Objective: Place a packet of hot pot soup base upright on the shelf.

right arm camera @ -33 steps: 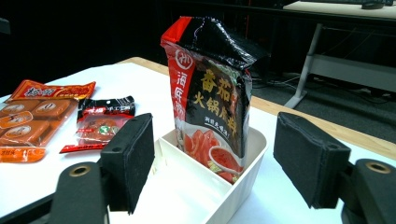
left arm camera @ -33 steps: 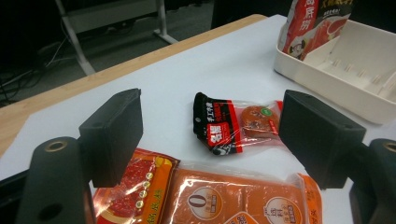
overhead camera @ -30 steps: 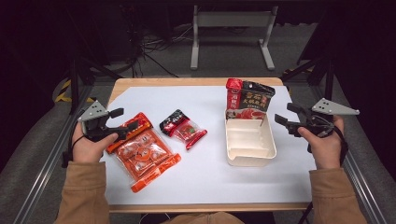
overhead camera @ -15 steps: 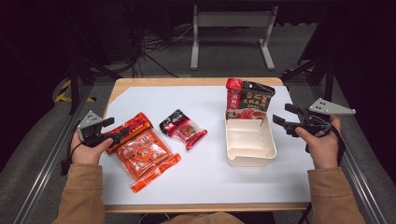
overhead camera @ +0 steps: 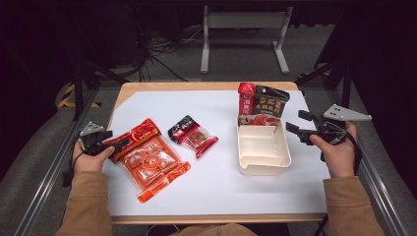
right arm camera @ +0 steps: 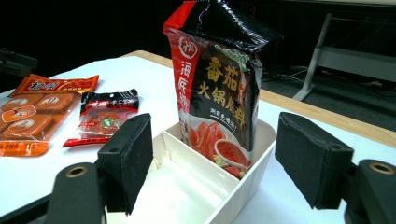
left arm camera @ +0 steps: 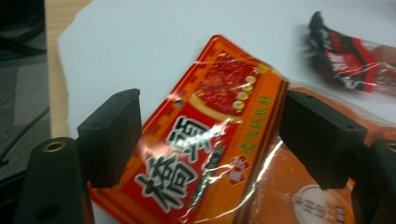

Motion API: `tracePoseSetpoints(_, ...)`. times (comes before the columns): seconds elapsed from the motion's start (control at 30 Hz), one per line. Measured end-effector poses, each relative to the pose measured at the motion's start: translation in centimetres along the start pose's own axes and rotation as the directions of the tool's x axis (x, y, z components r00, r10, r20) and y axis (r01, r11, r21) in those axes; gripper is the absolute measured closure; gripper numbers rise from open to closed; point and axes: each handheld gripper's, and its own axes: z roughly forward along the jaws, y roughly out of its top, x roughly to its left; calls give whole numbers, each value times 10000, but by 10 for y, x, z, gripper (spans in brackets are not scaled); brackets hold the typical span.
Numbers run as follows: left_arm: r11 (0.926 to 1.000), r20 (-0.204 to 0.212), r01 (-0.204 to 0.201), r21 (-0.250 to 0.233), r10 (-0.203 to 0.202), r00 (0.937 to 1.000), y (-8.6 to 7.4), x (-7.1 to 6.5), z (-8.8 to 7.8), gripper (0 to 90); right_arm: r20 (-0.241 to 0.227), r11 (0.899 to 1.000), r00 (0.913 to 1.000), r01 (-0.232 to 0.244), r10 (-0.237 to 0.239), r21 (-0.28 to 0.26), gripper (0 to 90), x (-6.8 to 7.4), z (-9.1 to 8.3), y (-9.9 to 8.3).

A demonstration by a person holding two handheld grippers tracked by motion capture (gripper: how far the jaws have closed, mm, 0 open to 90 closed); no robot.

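Looking down from the high view, the left gripper point(overhead camera: 105, 143) sits at the near left edge of the white tabletop point(overhead camera: 221, 182), its jaws reaching onto the header end of the large orange snack pack point(overhead camera: 147, 157), which lies flat and angled toward that hand, probably so the stiff sealed edge is the easiest part to grab. Just beyond the jaws' far side lies the small red-and-black packet point(overhead camera: 193, 135), apart from the orange pack. Across the tabletop the right gripper point(overhead camera: 300, 129) hovers just beside the cream divided tray point(overhead camera: 263, 150), whose far compartment holds the upright hotpot soup pouch point(overhead camera: 260, 104), leaning on the tray wall that keeps it standing. From the left gripper view, the jaws stand spread with the orange pack's red header point(left arm camera: 205, 149) lying between them and under them, not yet pinched; the small packet point(left arm camera: 348, 53) is off past the right-hand jaw. From the right gripper view, the jaws are likewise spread and hold nothing, framing the tray point(right arm camera: 224, 186) and the pouch point(right arm camera: 219, 93) straight ahead between them, while the orange pack point(right arm camera: 37, 114) and small packet point(right arm camera: 105, 116) lie well beyond the left-hand jaw. Judging by this, the orange pack is the next thing bound for the tray's open near compartment.
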Motion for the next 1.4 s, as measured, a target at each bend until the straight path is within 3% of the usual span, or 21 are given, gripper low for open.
tracePoseSetpoints(0.1, 9983, -53, 573, 46, -572, 9983, -4, 6, 2, 201, -7, 10000, 10000, -38, 38, -10, 279, 0, 0, 0)
tracePoseSetpoints(0.3, 9952, -602, 865, 451, -837, 9947, -10, 14, 4, 158, -40, 10000, 10000, -21, 21, 91, 277, 0, 2, -1)
tracePoseSetpoints(0.33, 9942, -933, 839, 674, -774, 9926, -11, 14, 4, 156, -29, 10000, 10000, -23, 23, 96, 277, 0, 2, -1)
tracePoseSetpoints(0.37, 9942, -933, 839, 674, -774, 9926, -11, 14, 4, 150, -27, 9999, 10000, -20, 20, 133, 276, 1, 3, -1)
tracePoseSetpoints(0.4, 9928, -1202, 716, 960, -599, 9909, -12, 14, 6, 143, 17, 9999, 10000, -23, 22, 164, 273, 1, 3, -1)
tracePoseSetpoints(0.47, 9898, -1021, 976, 1041, -869, 9910, -13, 15, 8, 142, 106, 9997, 9999, -12, 9, 240, 273, 0, 3, -1)
tracePoseSetpoints(0.6, 9859, -844, 1129, 1237, -1029, 9911, -14, 17, 8, 144, 124, 9997, 9999, -34, 31, 248, 273, 0, 2, -2)
tracePoseSetpoints(0.7, 9803, -593, 1481, 1308, -1413, 9882, -17, 19, 9, 156, 149, 9996, 9999, -28, 24, 265, 274, 0, 3, -2)
tracePoseSetpoints(0.83, 9798, -362, 1496, 1325, -1460, 9886, -16, 18, 9, 167, 180, 9995, 9998, 37, -43, 328, 274, 1, 4, -2)
tracePoseSetpoints(1.0, 9843, -27, 1340, 1145, -1346, 9909, -15, 15, 8, 206, 224, 9993, 9997, 41, -50, 382, 282, 0, 4, -2)
tracePoseSetpoints(1.1, 9843, -20, 1386, 1090, -1393, 9903, -15, 16, 7, 228, 227, 9992, 9997, 65, -74, 401, 285, 0, 4, -2)
tracePoseSetpoints(1.23, 9749, -530, 1645, 1497, -1582, 9860, -17, 19, 6, 226, 237, 9990, 9997, 90, -101, 436, 285, 0, 5, -3)
tracePoseSetpoints(1.3, 9743, -468, 1690, 1489, -1638, 9854, -18, 20, 6, 230, 246, 9990, 9996, 101, -112, 438, 285, 0, 5, -2)
tracePoseSetpoints(1.33, 9727, -135, 1787, 1477, -1787, 9838, -18, 20, 6, 246, 236, 9990, 9997, 108, -118, 432, 285, 0, 5, -3)
tracePoseSetpoints(1.4, 9708, 88, 1861, 1515, -1896, 9818, -18, 20, 6, 265, 236, 9989, 9997, 104, -115, 455, 286, 0, 5, -3)
